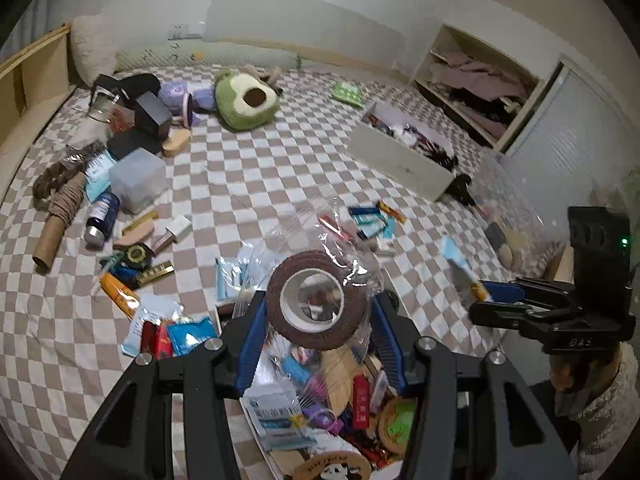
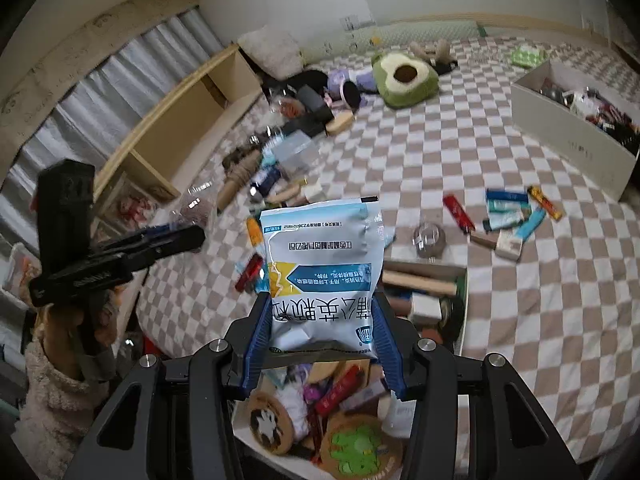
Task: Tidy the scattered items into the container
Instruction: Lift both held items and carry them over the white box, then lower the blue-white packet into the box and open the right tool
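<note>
The left claw (image 1: 316,312) pinched a tape roll (image 1: 318,300) wrapped in clear film, and the right claw (image 2: 320,320) pinched a medicine sachet (image 2: 320,276). Both hung above the open container (image 2: 248,436) on the bed (image 2: 520,280) (already crowded). Best to lower each load well inside the rim before letting go, so nothing slid back out.

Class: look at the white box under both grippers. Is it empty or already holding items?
Holding items. The white box contains round coasters, packets and small tubes, piled together.
</note>
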Available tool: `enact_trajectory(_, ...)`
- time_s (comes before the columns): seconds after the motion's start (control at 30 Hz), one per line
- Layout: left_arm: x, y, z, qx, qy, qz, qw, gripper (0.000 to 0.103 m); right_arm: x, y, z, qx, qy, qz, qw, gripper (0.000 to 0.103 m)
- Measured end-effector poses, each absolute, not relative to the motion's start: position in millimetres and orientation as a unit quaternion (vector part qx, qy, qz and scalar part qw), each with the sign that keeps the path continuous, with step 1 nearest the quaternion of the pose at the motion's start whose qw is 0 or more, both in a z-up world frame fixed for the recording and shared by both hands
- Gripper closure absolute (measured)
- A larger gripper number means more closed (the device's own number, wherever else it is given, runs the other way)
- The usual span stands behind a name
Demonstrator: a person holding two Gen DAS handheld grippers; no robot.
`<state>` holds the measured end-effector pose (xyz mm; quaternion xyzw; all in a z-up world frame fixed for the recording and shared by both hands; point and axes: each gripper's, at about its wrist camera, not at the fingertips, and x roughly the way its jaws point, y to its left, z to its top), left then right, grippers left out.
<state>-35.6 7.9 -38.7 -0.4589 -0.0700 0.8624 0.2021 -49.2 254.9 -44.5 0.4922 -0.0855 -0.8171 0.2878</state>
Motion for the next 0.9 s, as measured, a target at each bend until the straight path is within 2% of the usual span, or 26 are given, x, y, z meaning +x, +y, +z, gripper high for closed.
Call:
enact_trajectory(0.23, -26, 31, -78, -0.512, -0.031, 0.83, 0.219, 0.052, -48, 253, -83, 0.542, -0.072, -0.79, 0.277, 0.054)
enact_trajectory(0.43, -26, 33, -95, -0.536, -0.04, 0.811, 0.23, 0.052, -54, 257, -119, 0.588, -0.087, -0.76, 0.263, 0.054)
enact_trajectory(0.9, -25, 53, -133, -0.584, -0.006, 0.774, 0.244, 0.052, -50, 276, -179, 0.659, -0.101, -0.712, 0.221, 0.054)
